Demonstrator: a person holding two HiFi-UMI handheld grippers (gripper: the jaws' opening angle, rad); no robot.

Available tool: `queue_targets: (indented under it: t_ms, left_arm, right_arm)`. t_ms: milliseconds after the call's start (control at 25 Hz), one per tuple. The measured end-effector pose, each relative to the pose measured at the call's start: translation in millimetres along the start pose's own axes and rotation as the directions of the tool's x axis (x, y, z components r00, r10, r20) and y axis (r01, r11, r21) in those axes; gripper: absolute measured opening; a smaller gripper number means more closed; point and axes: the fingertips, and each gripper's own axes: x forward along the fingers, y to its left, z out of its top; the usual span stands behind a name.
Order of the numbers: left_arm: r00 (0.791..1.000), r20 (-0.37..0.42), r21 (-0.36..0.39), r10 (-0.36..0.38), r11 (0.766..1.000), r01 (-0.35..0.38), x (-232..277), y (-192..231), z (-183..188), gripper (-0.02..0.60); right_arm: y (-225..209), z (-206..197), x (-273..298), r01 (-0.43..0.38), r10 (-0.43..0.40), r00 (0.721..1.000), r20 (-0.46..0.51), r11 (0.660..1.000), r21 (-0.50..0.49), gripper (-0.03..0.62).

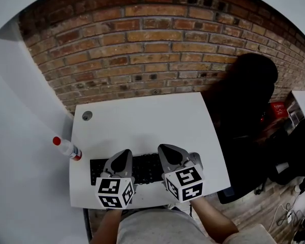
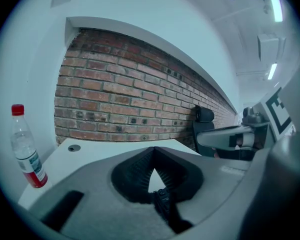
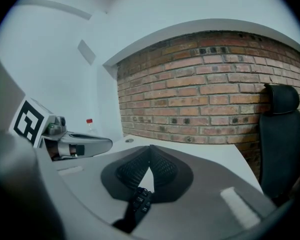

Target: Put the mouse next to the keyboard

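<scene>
White table (image 1: 142,116) bearing black keyboard (image 1: 148,170) at near edge, beneath both grippers. Left gripper (image 1: 124,153) and right gripper (image 1: 165,148) each pressed together, pinching nothing. Mouse not discernible anywhere. Red-capped bottle (image 1: 67,148) beside table's left edge.

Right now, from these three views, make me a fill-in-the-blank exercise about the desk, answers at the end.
The bottle at the left edge of the desk has a ____ cap. The wall behind the desk is ____. The left gripper and the right gripper, both shut, are over the black ____.
Answers: red; brick; keyboard.
</scene>
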Motion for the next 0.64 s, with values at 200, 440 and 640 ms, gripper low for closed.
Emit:
queue_targets:
  t_ms: [200, 440, 640]
  left_arm:
    - [1.000, -0.004, -0.002, -0.001, 1.000, 0.001, 0.2, -0.1, -0.3, -0.008]
    - [1.000, -0.004, -0.008, -0.004, 1.000, 0.004, 1.9, 2.8, -1.6, -0.008]
    - [1.000, -0.004, -0.007, -0.006, 1.000, 0.006, 6.1, 1.9, -0.8, -0.008]
  right_arm:
    - [0.2, -0.4, 0.4, 0.000, 0.000, 1.000, -0.003, 1.000, -0.001, 0.005]
    - [1.3, -1.1, 4.5, -0.005, 0.005, 1.000, -0.002, 1.000, 0.004, 0.005]
    - [-0.9, 0.3, 7.1, -0.008, 0.008, 1.000, -0.001, 1.000, 0.000, 0.005]
